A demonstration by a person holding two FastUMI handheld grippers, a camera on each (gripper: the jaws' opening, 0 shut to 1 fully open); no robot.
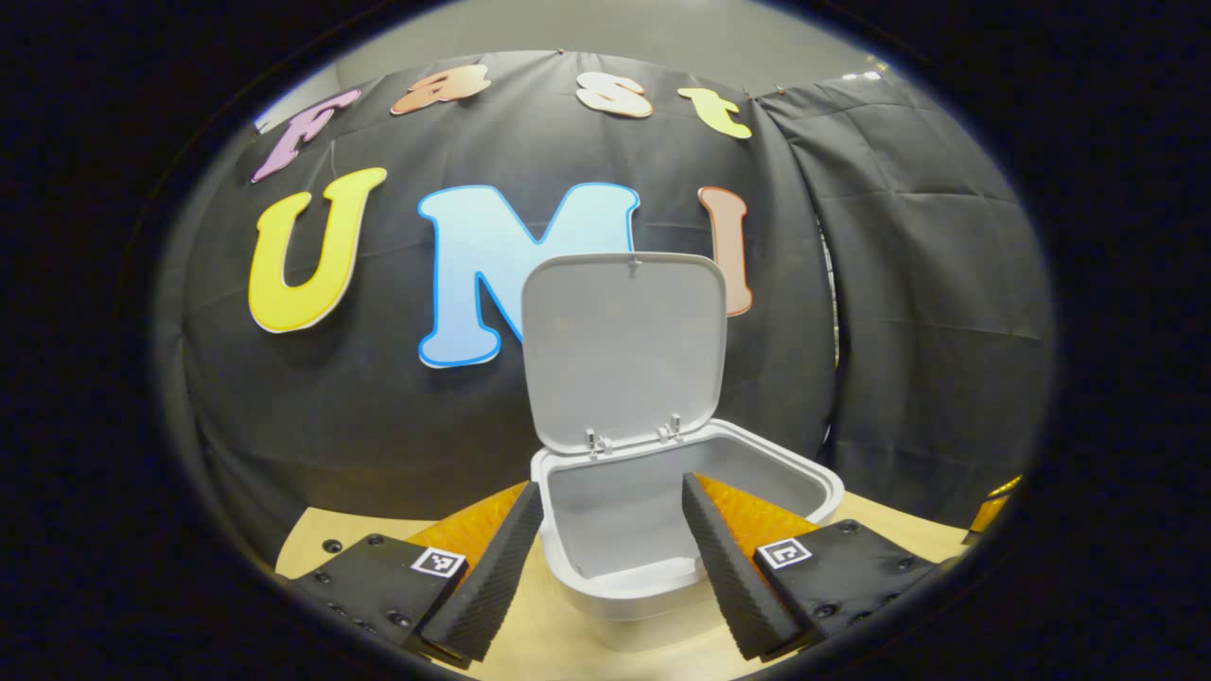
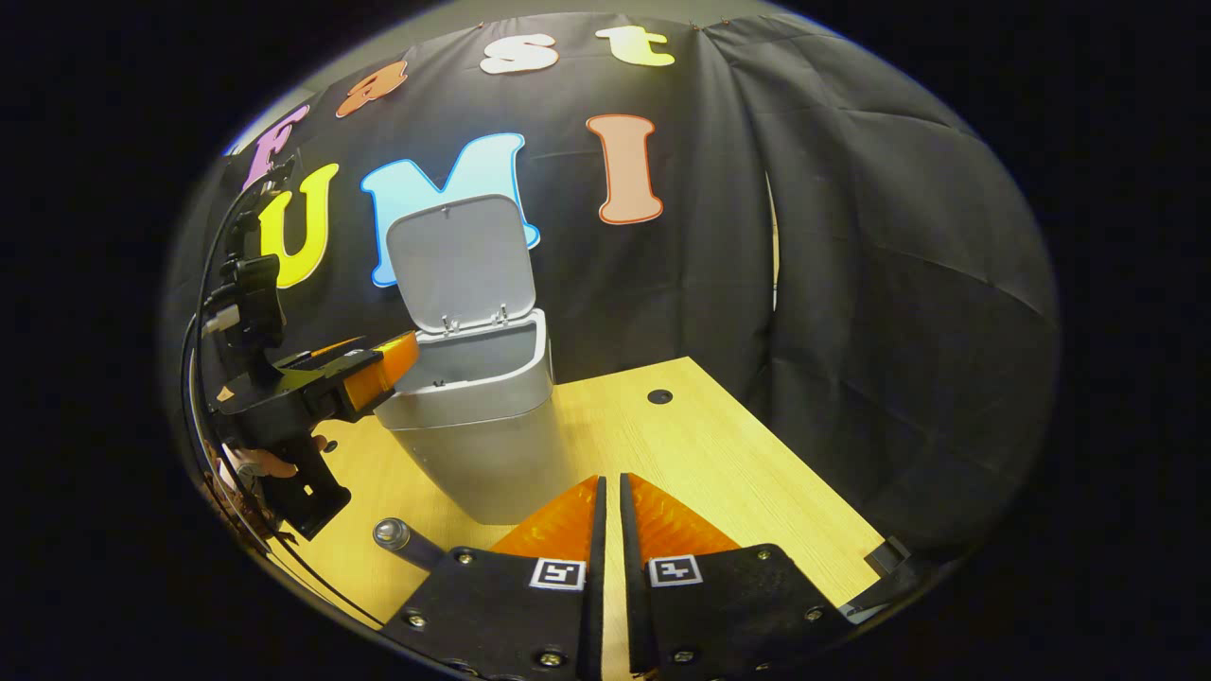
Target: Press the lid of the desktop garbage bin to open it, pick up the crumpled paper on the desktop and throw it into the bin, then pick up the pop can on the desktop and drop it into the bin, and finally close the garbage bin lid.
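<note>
In the left gripper view, the left claw [image 1: 613, 530] is spread wide and empty, poised just over the near rim of the garbage bin [image 1: 605, 591]. The bin's mouth sits between and just beyond the claw's two fingers, and the lid [image 1: 624, 345] stands upright past them on its back hinges. The inside that shows looks bare. The bin reads as thin, stiff, smooth plastic, light enough to slide on the desk [image 1: 568, 643] if shoved, so closing it is best done with a gentle push on the lid's top edge

In the right gripper view, the right claw [image 2: 611, 515] has its fingers drawn together with nothing between them, low over the desk [image 2: 719, 454]. The bin [image 2: 473, 426] stands ahead and to its left, lid [image 2: 459, 260] raised, with the left claw [image 2: 383, 374] at its rim
</note>
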